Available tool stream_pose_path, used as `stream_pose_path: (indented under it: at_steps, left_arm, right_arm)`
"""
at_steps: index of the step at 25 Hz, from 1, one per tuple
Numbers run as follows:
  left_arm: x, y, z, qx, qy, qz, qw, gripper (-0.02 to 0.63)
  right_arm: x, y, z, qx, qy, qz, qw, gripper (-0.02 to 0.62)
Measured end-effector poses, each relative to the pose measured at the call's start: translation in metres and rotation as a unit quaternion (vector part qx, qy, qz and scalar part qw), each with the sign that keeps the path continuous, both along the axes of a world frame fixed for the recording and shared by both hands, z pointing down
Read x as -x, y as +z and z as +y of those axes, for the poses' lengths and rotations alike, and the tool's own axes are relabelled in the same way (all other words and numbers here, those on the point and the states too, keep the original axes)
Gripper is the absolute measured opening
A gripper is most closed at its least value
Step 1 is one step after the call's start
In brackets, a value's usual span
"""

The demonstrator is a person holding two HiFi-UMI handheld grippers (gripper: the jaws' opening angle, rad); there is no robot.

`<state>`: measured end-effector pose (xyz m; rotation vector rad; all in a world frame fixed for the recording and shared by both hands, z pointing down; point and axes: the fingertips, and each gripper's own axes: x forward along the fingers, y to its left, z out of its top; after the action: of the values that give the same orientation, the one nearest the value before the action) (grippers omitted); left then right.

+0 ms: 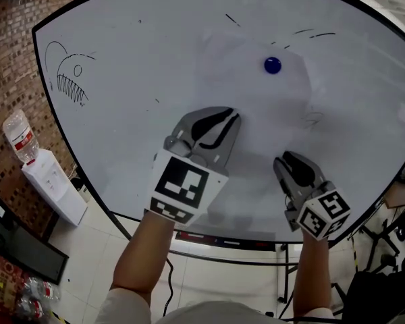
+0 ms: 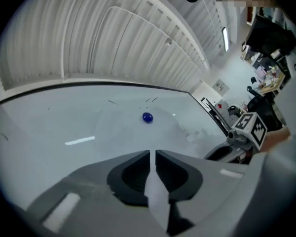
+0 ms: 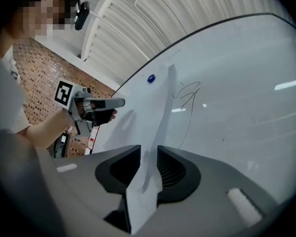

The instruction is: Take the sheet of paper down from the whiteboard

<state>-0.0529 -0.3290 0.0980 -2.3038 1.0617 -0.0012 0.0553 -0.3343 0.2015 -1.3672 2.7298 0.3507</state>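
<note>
A white sheet of paper (image 1: 256, 123) hangs flat on the whiteboard (image 1: 135, 59), pinned near its top by a blue magnet (image 1: 273, 65). It is faint against the board. My left gripper (image 1: 224, 121) is at the sheet's lower left part. In the left gripper view, the paper's edge (image 2: 156, 194) runs through the narrow gap of the left gripper (image 2: 152, 153), and the pads do not press it. My right gripper (image 1: 288, 159) is at the lower right part. Its jaws (image 3: 148, 149) stand apart with the sheet (image 3: 147, 191) loose between them.
A fish sketch (image 1: 69, 78) and pen scribbles (image 1: 312, 34) mark the board. A water dispenser (image 1: 52, 184) with a bottle stands by the brick wall (image 1: 7, 59) on the left. A dark monitor (image 1: 20, 248) lies below it. Desks and clutter (image 2: 266, 78) stand to the right.
</note>
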Motion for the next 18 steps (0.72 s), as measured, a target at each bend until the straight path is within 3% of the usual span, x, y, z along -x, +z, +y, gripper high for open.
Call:
stream_pose_path:
  at_steps: [4, 9, 13, 18]
  left_arm:
    - [-0.006, -0.029, -0.003, -0.041, -0.027, -0.039, 0.998, 0.05]
    - [-0.026, -0.048, -0.006, -0.071, -0.051, -0.079, 0.9931, 0.081]
    - [-0.04, -0.066, -0.004, -0.099, -0.068, -0.091, 0.9885, 0.121]
    - [-0.058, -0.084, -0.008, -0.146, -0.127, -0.132, 0.9721, 0.138]
  right_arm:
    - [0.002, -0.002, -0.003, 0.008, -0.01, -0.006, 1.0, 0.1]
    - [0.001, -0.004, -0.005, 0.011, -0.015, -0.016, 1.0, 0.022]
    - [0.001, -0.005, -0.005, 0.01, -0.02, -0.02, 1.0, 0.008]
    - [-0.002, -0.006, -0.005, 0.007, -0.024, -0.028, 0.999, 0.008]
